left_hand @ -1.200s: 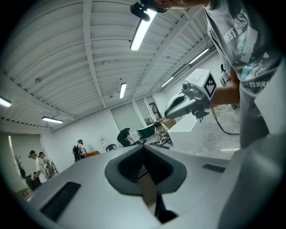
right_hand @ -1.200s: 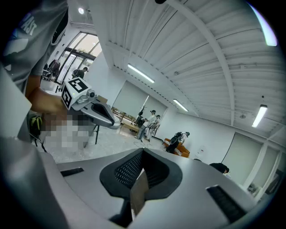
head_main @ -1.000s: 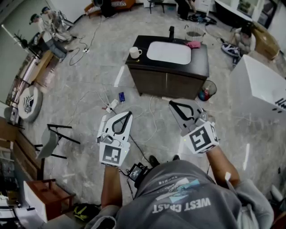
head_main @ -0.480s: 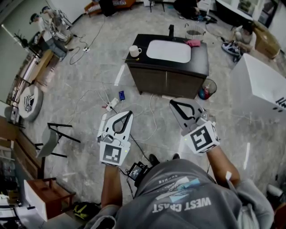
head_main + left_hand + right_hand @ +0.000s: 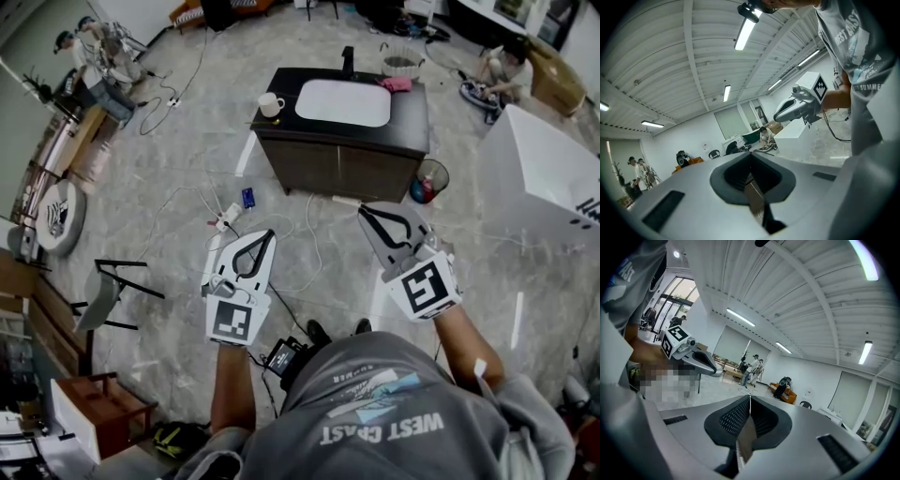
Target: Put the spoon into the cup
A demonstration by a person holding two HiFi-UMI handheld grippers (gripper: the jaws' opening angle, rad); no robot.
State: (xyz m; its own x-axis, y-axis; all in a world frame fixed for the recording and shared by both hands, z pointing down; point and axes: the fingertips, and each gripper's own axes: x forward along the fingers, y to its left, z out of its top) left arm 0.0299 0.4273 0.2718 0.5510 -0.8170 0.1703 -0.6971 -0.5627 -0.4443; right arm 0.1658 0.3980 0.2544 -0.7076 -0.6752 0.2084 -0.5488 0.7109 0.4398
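The left gripper (image 5: 269,234) is held out level in front of the person, its jaws closed tip to tip with nothing between them. Its own view shows the two pads meeting in a single seam, with only the room beyond.

Straight ahead of it, across a stretch of cable-strewn floor (image 5: 187,169), the white cup (image 5: 269,105) stands upright on the near-left corner of the dark counter (image 5: 412,122). Its handle is turned towards the white basin (image 5: 343,102) just to its right. The spoon cannot be made out in any view. If it lies on the counter, it is too small or too dark against the top to pick out, so its long axis cannot be judged yet.

The right gripper (image 5: 362,214) is held out beside the left, also empty and shut. It points more towards the basin and the right half of the counter.

The coming move turns on the cup being well apart from both grippers and almost directly in line with the left one. The right gripper would have to cross inward to reach that corner, so the left hand looks better placed for anything by the cup. The person probably needs to close in on the counter and find the spoon before either gripper can open on it.
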